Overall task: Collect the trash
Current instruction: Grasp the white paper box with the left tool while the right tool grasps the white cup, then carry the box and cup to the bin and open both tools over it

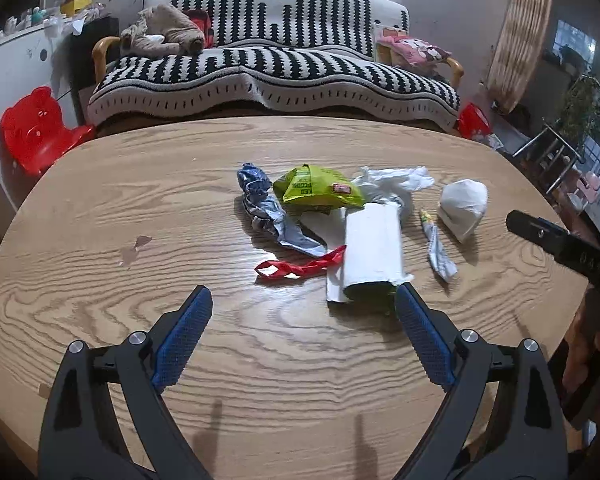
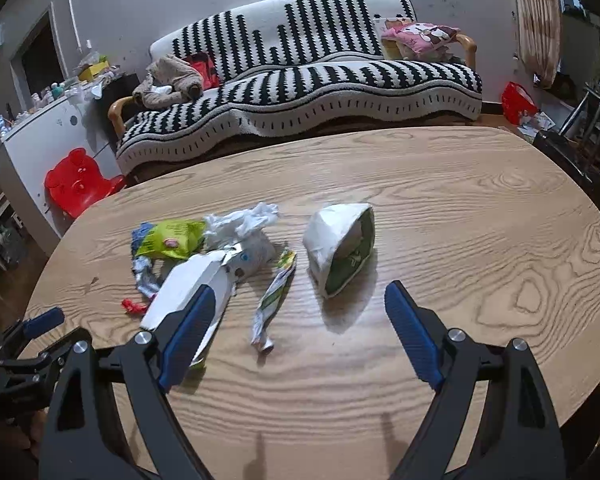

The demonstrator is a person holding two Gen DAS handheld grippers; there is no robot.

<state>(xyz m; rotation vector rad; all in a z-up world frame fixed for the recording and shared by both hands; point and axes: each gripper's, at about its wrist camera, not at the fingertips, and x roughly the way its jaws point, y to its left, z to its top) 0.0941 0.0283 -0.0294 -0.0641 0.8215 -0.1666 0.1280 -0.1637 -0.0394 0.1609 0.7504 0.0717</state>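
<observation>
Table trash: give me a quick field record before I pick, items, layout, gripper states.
surface: wooden table
cluster: green snack bag, blue crumpled wrapper, white crumpled plastic, white carton, red ribbon scrap
apart, right of cluster: flattened sachet, white paper cup on its side
left gripper: open, empty, over bare table
right gripper: open, empty
bin: none in view

It was a home living room; a striped sofa (image 1: pixel 276 68) stood behind a wooden table (image 1: pixel 100 240); a plush toy (image 1: pixel 164 32) lay there.
</observation>
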